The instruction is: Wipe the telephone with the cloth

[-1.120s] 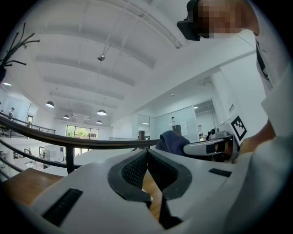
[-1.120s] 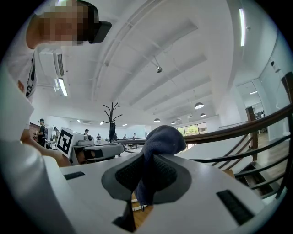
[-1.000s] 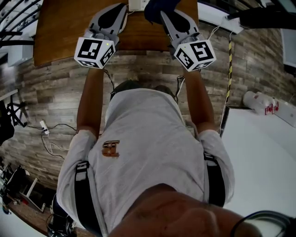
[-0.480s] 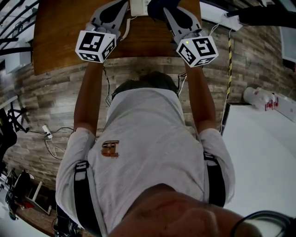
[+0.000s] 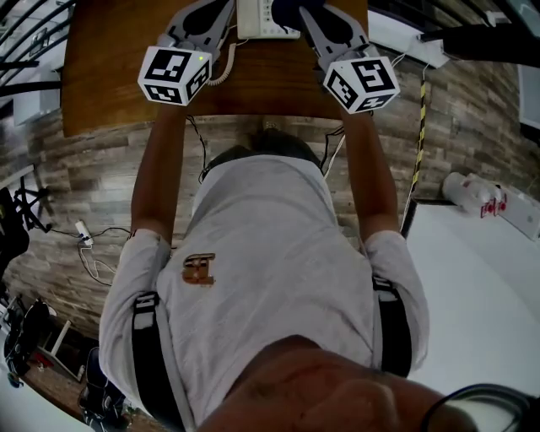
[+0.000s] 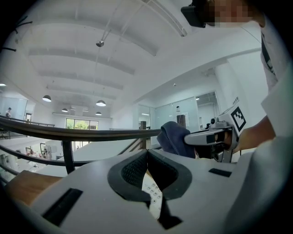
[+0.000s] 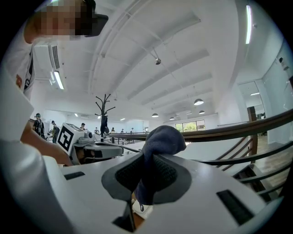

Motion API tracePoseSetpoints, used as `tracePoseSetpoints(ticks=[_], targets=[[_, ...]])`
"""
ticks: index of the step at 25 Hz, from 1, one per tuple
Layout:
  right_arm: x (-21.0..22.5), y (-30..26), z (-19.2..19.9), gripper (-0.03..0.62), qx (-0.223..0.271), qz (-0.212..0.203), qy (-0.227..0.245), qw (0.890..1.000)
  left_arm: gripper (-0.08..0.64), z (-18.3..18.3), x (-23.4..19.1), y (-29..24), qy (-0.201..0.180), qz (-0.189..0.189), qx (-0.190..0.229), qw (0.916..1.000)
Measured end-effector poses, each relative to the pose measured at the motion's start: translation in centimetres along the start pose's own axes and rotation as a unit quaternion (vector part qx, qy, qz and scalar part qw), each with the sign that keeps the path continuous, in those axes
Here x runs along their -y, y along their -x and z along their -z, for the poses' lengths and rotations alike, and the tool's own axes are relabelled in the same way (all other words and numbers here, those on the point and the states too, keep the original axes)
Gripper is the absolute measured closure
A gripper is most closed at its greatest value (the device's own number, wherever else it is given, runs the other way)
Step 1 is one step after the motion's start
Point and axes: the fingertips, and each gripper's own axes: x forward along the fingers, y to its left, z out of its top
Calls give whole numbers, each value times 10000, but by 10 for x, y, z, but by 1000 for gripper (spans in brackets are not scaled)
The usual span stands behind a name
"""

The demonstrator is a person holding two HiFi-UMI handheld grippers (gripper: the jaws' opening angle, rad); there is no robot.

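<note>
A white telephone (image 5: pixel 263 18) sits on the wooden table (image 5: pixel 110 51) at the top edge of the head view. Its coiled cord (image 5: pixel 224 66) trails toward the front. My right gripper (image 5: pixel 297 10) is shut on a dark blue cloth (image 5: pixel 285 8) over the phone's right side. In the right gripper view the cloth (image 7: pixel 158 141) bulges out above the pads of the right gripper (image 7: pixel 145 169). My left gripper (image 5: pixel 218 10) is at the phone's left side. In its own view the left gripper (image 6: pixel 146 157) has its pads together, and the telephone's keypad (image 6: pixel 153 201) shows below them.
The person's torso and arms fill the middle of the head view above a plank floor. A white table (image 5: pixel 472 287) stands at the right, with a yellow-black strip (image 5: pixel 419 126) beside it. Loose cables (image 5: pixel 89 249) lie on the floor at the left.
Both grippers have moved forward over the table toward the telephone. More of the phone and its coiled cord shows at the top edge now. The cloth stays held.
</note>
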Motion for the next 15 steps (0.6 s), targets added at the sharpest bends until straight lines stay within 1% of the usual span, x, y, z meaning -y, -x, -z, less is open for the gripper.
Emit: tracePoseSetpoints(ticks=[6, 15], targets=[[36, -16, 3, 532, -72, -235, -60, 9997, 541, 11, -13, -40, 19, -278, -285, 9992], [71, -35, 23, 532, -268, -722, -81, 9970, 540, 37, -29, -80, 267, -786, -738, 9938]])
